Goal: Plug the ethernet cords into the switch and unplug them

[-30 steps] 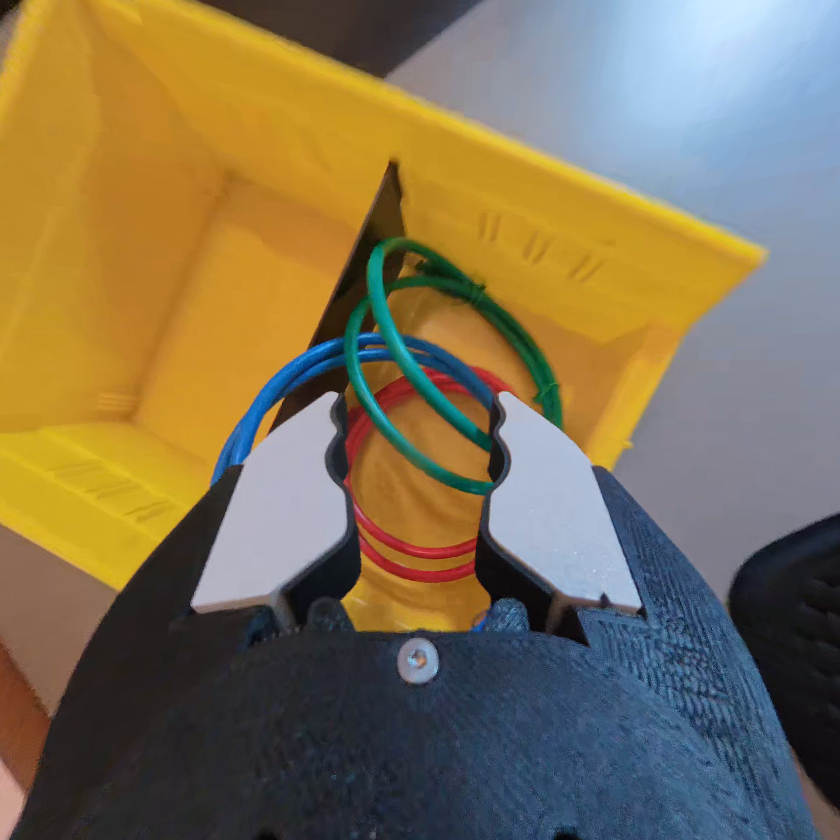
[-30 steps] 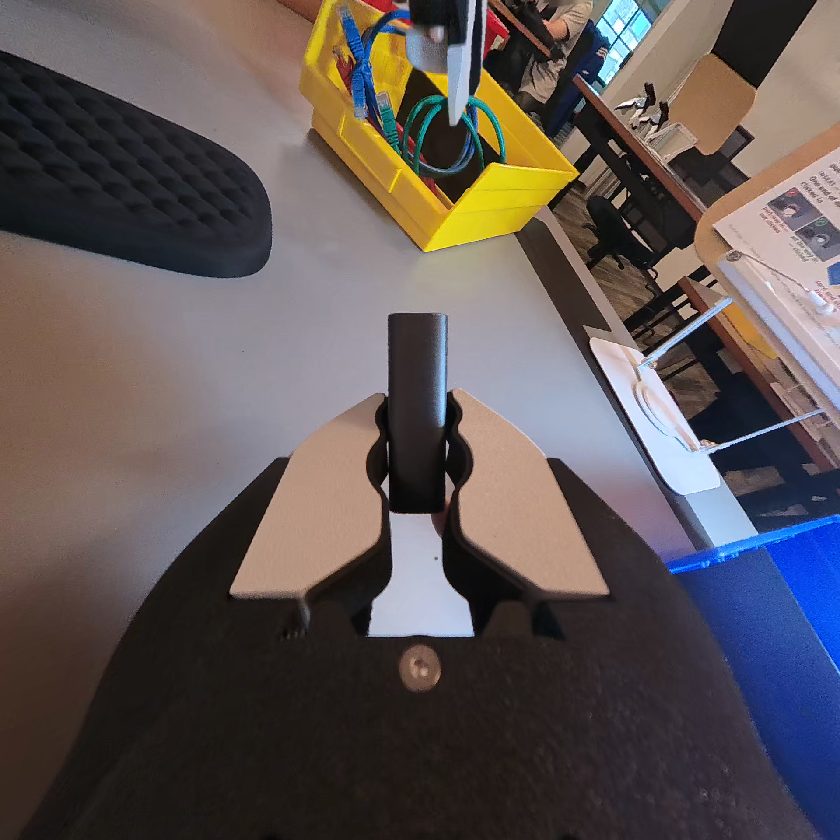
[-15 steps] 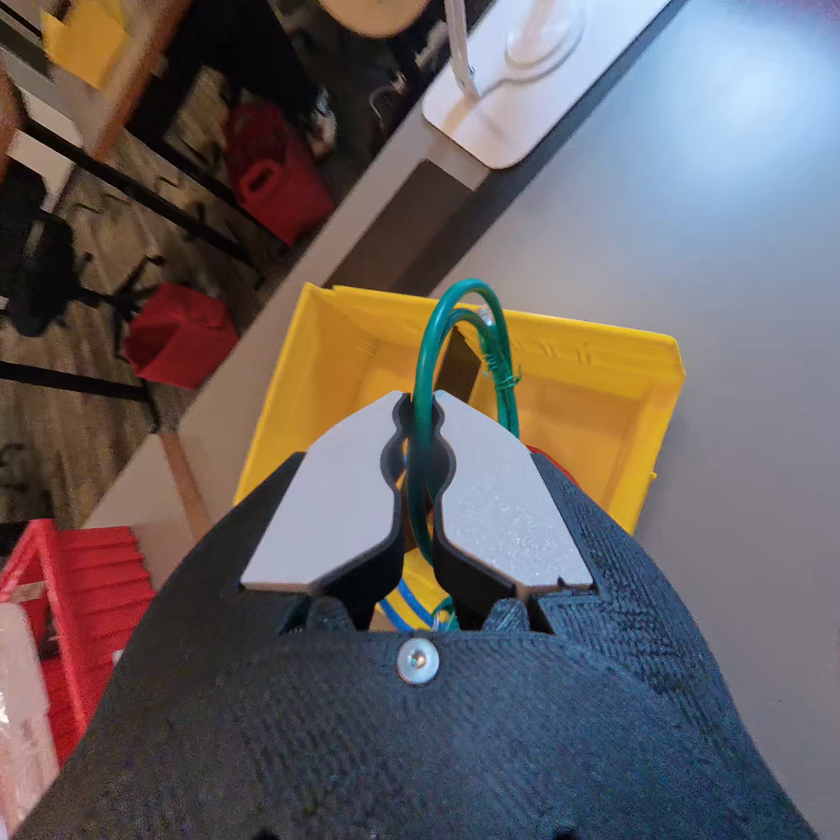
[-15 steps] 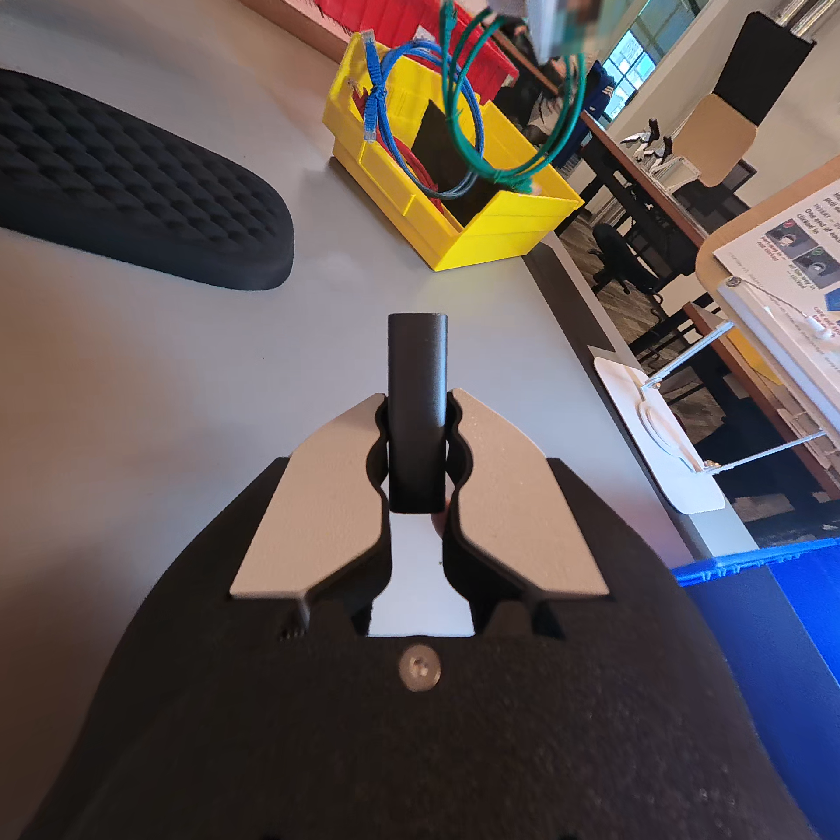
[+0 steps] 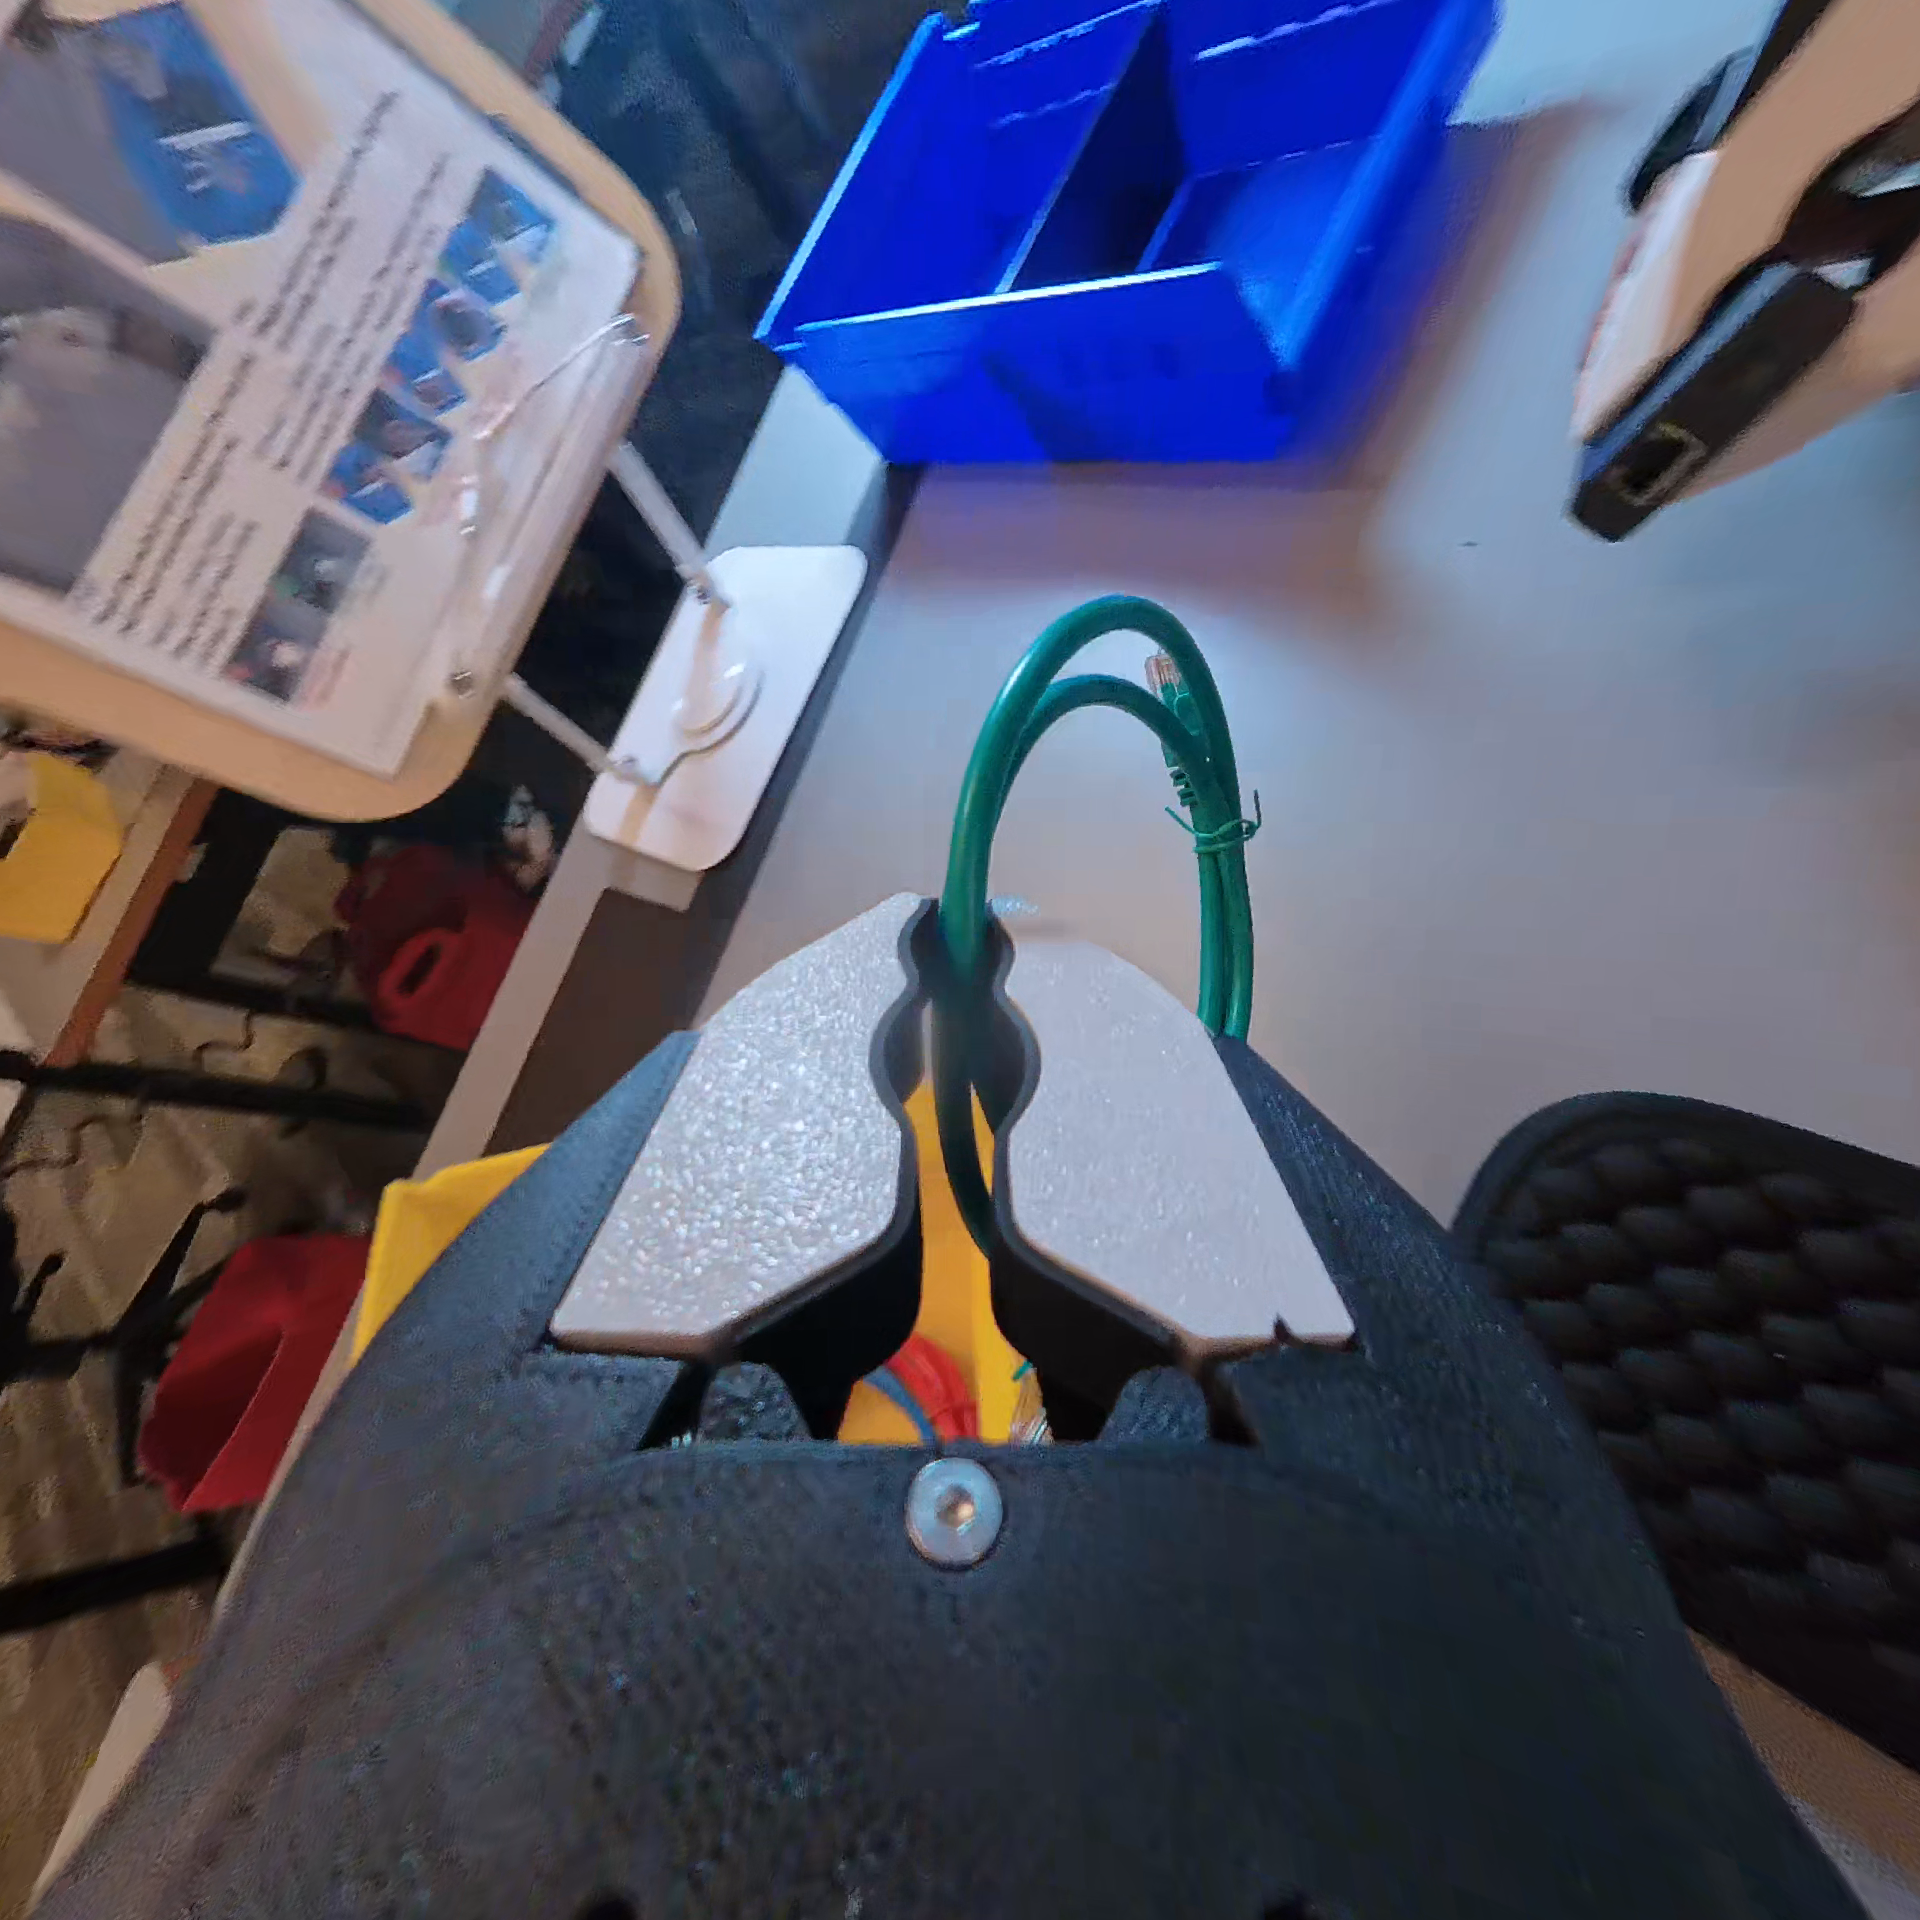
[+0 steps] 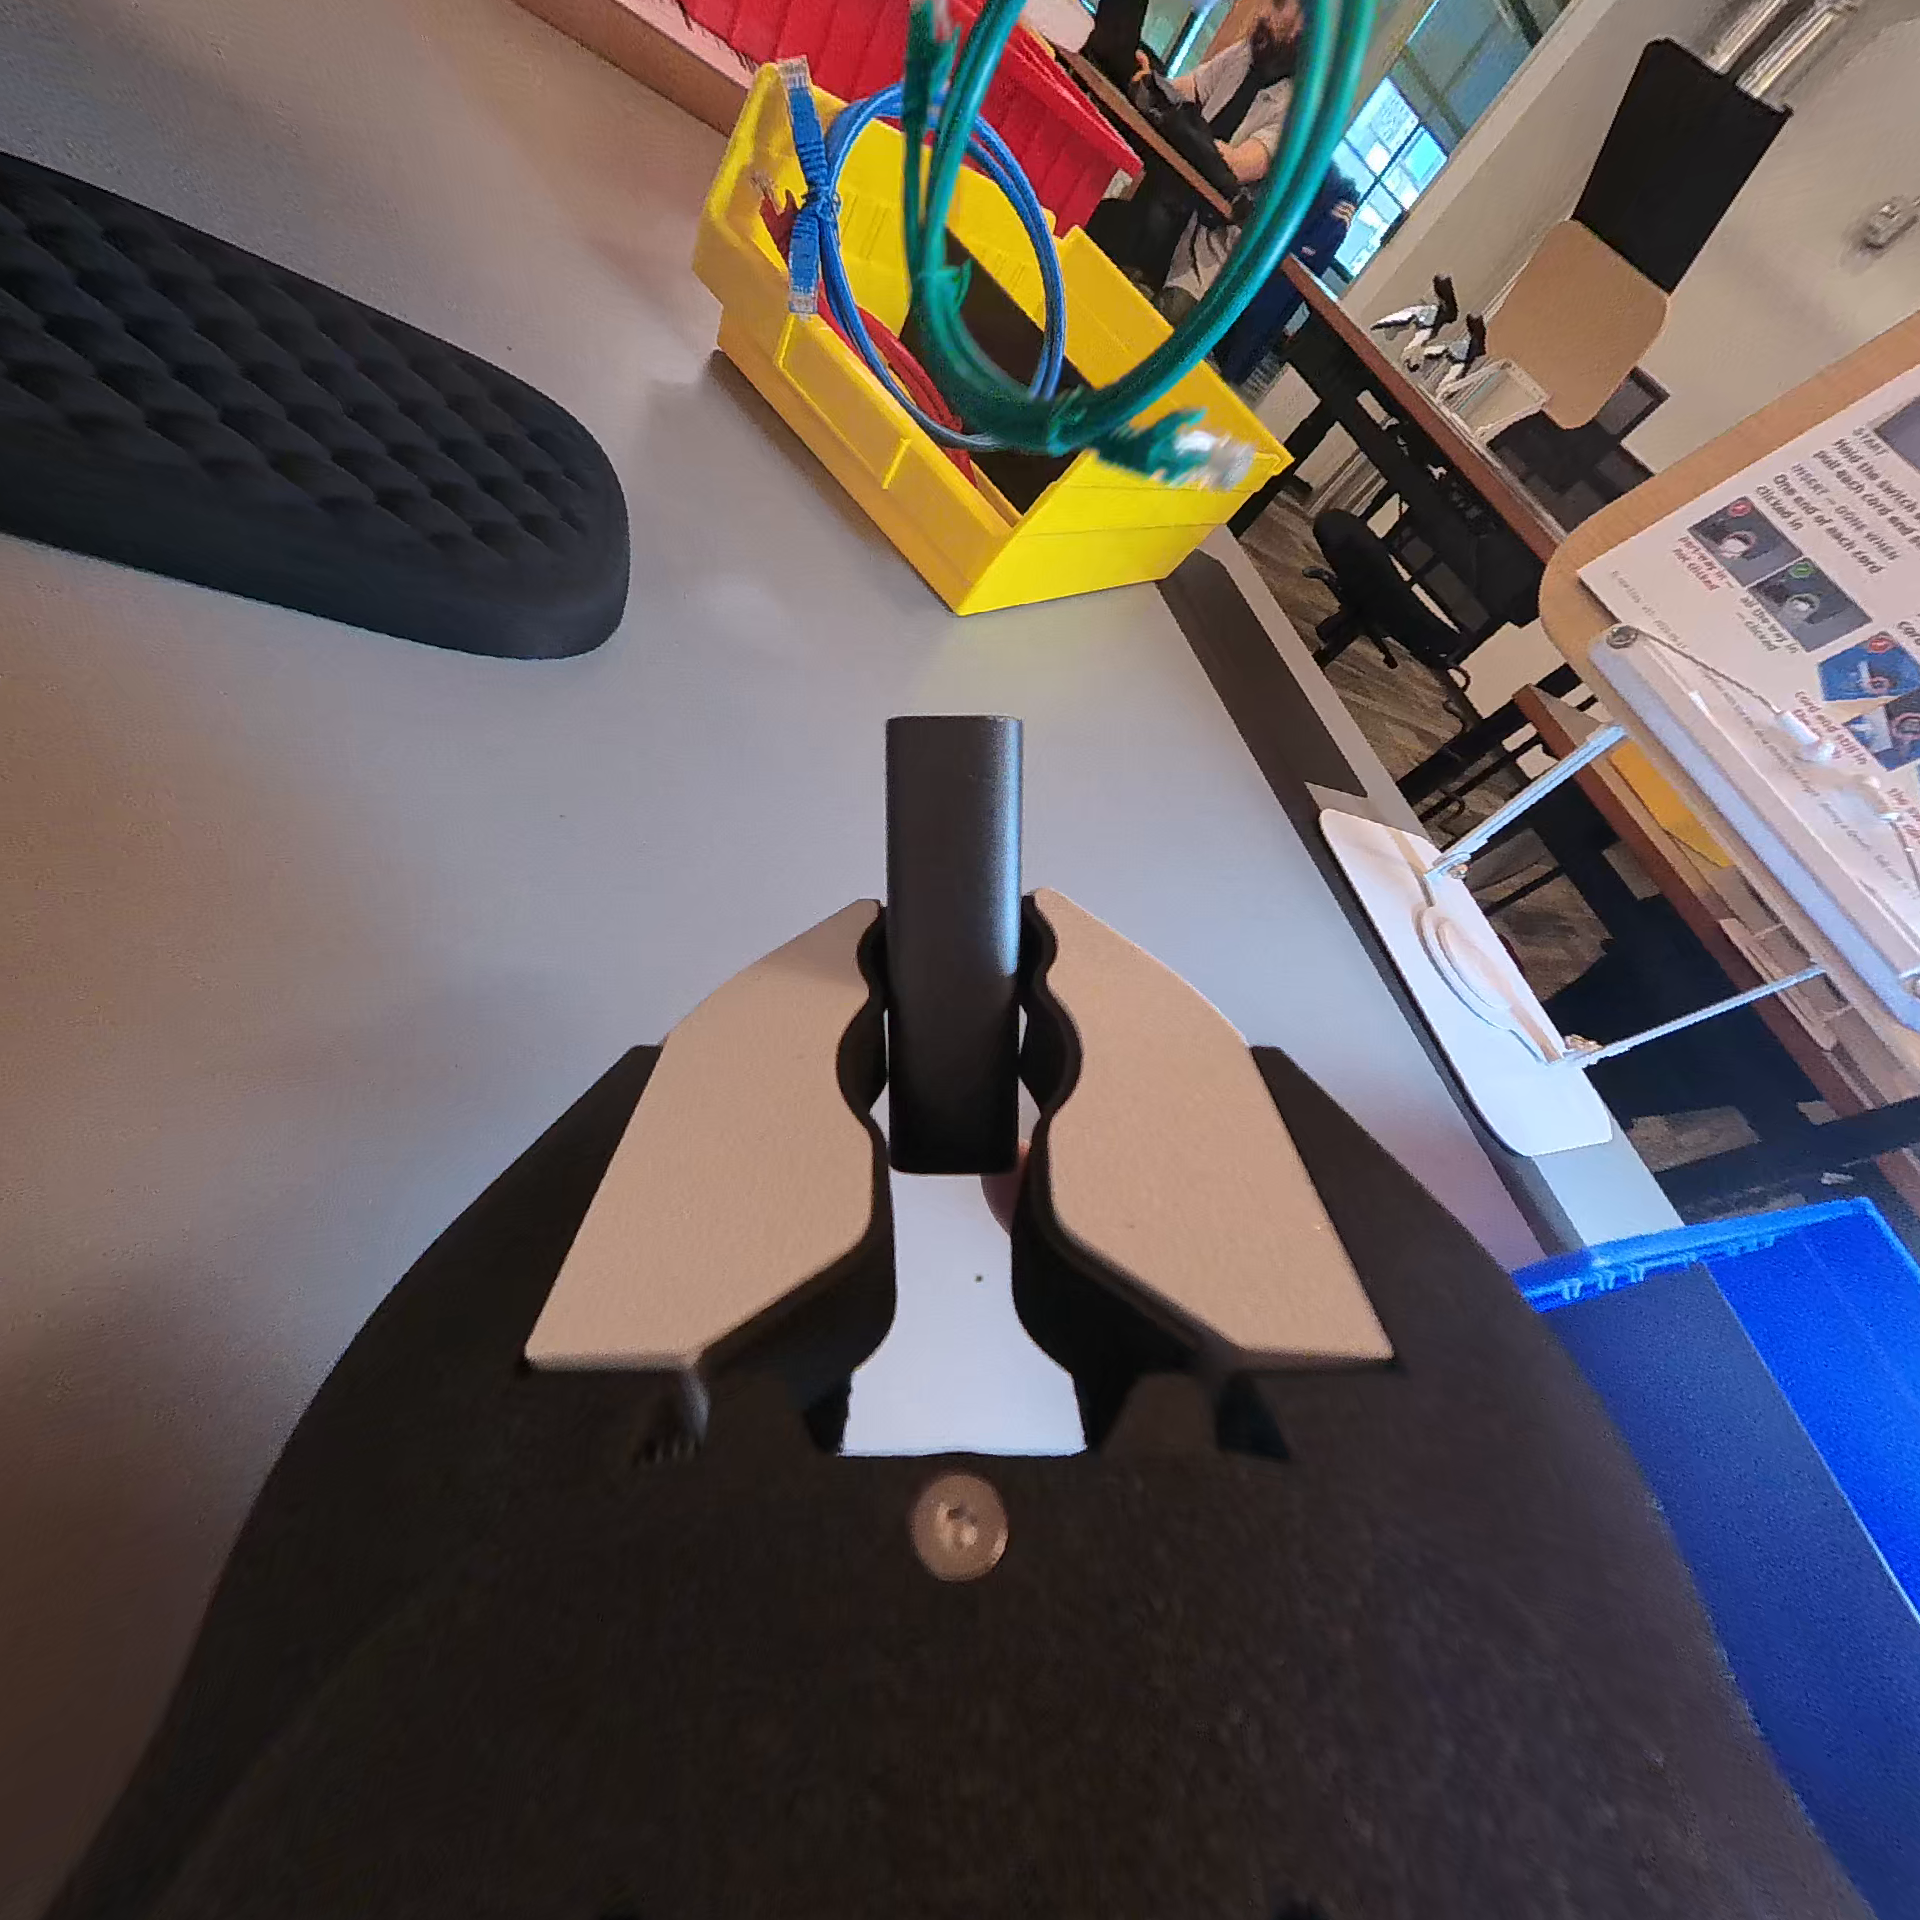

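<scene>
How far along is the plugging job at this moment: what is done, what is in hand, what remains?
Done: the green cord is lifted clear of the yellow bin, pinched in the left gripper. In hand: the right gripper clamps the black switch; the coil remains tied. Left: no cord is plugged in yet, and the blue cord and a red one wait in the bin.

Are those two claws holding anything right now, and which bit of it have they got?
Yes. The left gripper pinches the coiled green cord on its loop, away from the plugs. The right gripper clamps the black switch near one end.
</scene>
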`<state>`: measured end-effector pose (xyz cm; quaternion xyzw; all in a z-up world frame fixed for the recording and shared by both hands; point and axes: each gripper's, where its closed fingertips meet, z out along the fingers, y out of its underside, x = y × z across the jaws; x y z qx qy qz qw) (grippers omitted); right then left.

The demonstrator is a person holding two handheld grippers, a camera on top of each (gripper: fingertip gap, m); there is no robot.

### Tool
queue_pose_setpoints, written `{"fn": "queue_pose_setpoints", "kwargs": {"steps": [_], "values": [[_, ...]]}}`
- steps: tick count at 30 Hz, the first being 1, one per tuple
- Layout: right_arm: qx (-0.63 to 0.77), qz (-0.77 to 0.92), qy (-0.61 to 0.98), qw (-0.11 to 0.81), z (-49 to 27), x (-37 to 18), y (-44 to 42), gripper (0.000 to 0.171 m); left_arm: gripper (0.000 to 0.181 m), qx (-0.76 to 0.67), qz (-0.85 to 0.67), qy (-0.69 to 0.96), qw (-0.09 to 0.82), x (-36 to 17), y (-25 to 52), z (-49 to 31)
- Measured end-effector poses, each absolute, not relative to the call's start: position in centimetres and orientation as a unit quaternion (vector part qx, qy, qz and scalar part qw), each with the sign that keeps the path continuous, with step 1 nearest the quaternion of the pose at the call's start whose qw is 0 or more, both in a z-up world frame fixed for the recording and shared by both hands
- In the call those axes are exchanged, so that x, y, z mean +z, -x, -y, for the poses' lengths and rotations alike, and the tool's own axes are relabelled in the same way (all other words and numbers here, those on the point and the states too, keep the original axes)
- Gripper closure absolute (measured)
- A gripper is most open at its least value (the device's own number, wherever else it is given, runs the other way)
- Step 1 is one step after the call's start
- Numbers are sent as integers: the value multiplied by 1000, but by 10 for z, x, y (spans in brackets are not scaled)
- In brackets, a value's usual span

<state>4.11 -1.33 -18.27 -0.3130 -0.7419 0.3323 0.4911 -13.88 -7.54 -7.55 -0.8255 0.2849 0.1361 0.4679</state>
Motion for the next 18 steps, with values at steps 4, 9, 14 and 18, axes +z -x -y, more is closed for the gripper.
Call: {"fn": "queue_pose_setpoints", "kwargs": {"steps": [4,9,14,18], "values": [[330,738,316,497,9,-181,-42,150,174,54,-320,832,449,-105,95,72],[332,730,320,504,3,-176,-43,150,173,-84,-330,876,342,-175,61,70],[328,726,324,510,-2,-174,-44,150,141,-38,-302,898,319,-210,78,45],[333,724,327,508,-4,-174,-43,149,142,15,-319,879,354,-194,66,41]]}}
